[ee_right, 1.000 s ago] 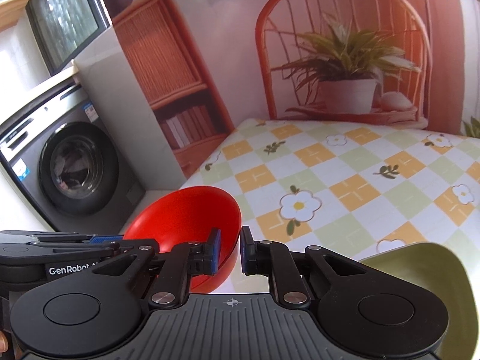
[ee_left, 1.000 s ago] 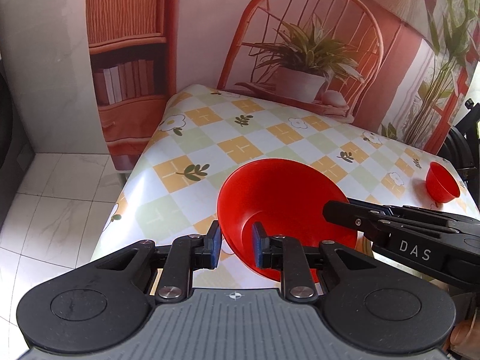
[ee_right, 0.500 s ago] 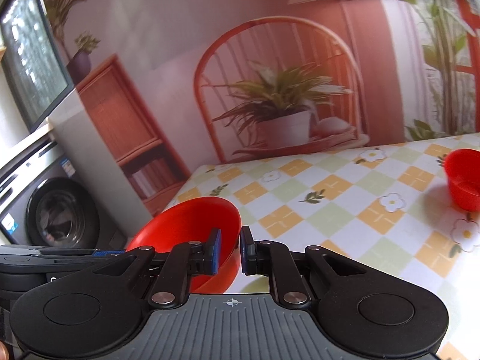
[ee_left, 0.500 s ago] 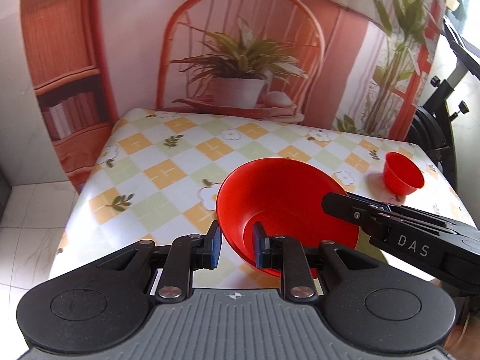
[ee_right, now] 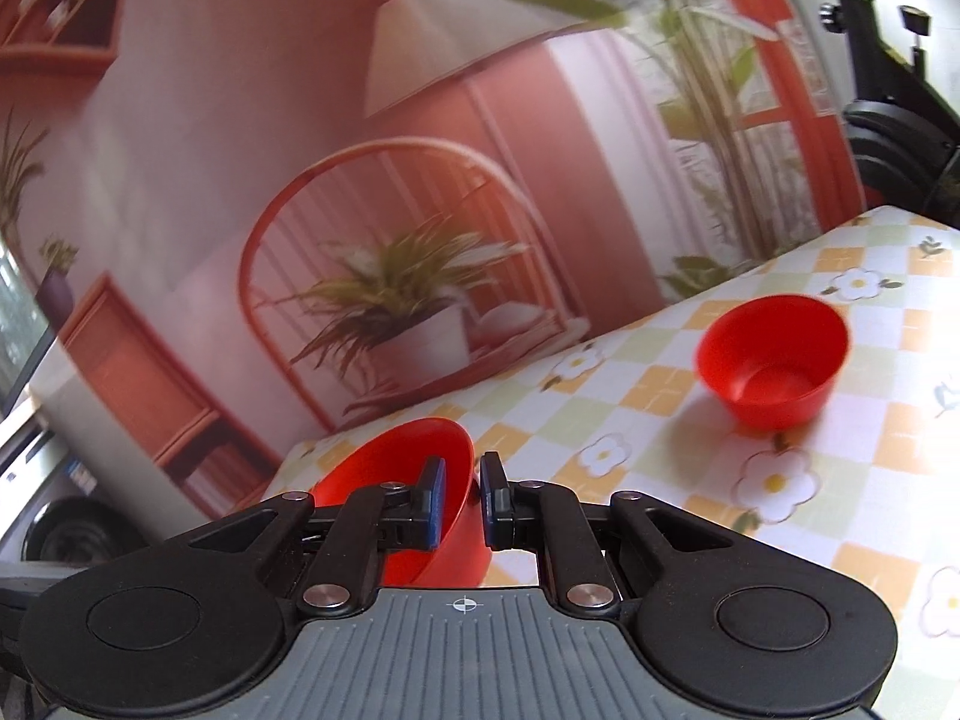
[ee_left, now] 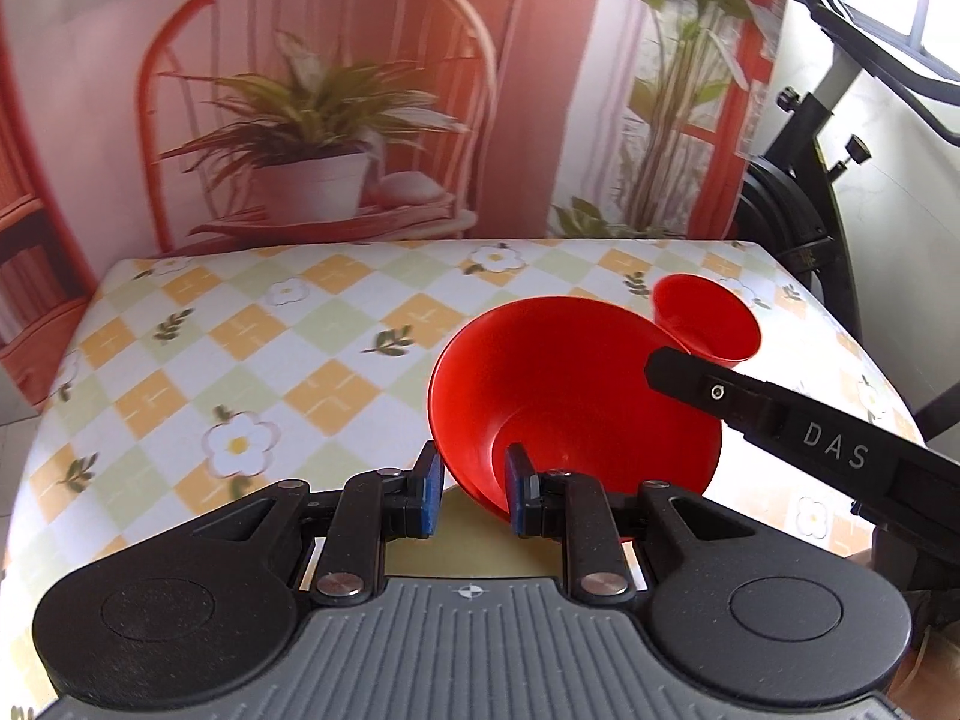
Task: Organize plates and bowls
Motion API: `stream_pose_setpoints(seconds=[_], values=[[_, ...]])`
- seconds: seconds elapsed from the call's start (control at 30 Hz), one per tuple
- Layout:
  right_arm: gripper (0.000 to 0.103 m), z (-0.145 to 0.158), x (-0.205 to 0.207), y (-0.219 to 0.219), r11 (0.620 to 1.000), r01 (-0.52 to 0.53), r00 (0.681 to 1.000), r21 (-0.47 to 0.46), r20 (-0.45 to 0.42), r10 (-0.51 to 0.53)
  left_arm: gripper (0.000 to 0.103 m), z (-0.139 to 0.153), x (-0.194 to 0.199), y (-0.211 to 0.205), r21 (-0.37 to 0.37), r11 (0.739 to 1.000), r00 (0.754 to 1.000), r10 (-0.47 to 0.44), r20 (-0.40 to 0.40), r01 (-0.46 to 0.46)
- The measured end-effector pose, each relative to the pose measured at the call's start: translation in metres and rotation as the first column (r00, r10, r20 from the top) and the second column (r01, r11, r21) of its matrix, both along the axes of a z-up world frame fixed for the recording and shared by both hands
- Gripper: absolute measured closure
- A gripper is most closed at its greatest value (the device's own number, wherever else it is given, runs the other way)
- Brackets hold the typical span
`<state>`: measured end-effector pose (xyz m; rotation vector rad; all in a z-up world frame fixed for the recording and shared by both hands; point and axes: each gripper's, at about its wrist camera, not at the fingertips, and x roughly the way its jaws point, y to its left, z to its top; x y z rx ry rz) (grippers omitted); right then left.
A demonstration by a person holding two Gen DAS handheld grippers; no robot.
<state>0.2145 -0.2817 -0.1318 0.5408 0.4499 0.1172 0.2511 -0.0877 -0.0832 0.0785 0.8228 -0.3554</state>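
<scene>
Between the left gripper's (ee_left: 469, 495) blue pads sits the near rim of a large red bowl (ee_left: 576, 396), one pad outside the wall and one inside, so the jaws are clamped on it. The right gripper (ee_right: 459, 501) pinches the same bowl (ee_right: 408, 480) at another part of its rim, one pad inside and one outside the wall. My guess is that 2 grips are used because the bowl is wide and shallow, and a single pinch at the edge would let it swing.

Under the left jaws a pale green dish (ee_left: 474, 546) shows only as a sliver, too hidden to name surely. Beyond the bowl's far rim a small red bowl (ee_right: 774, 360) stands upright on the checked floral tablecloth (ee_left: 252, 360), well apart from the right jaws. It looks like the likely partner for stacking, though which goes into which I cannot tell.
</scene>
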Motion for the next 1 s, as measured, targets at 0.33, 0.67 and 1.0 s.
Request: stream_pose_setpoints(seconds=[0.33,0.67,1.0], values=[[0.090,-0.012,0.007,-0.080,0.986,0.161,0.986,0.047,0.036,-0.163,0.080,-0.001,0.035,-0.082,0.000,0.992,0.992,-0.126,0.022,0.126],[0.090,-0.026,0.029,-0.137,0.954,0.300,0.952,0.025,0.062,-0.301,0.080,-0.012,0.079,-0.153,0.000,0.977,0.976,-0.212,0.041,0.212],[0.090,-0.048,0.050,-0.161,0.926,0.377,0.926,-0.026,0.046,-0.376,0.080,-0.045,0.106,-0.196,0.036,0.968,0.969,-0.248,0.002,0.248]])
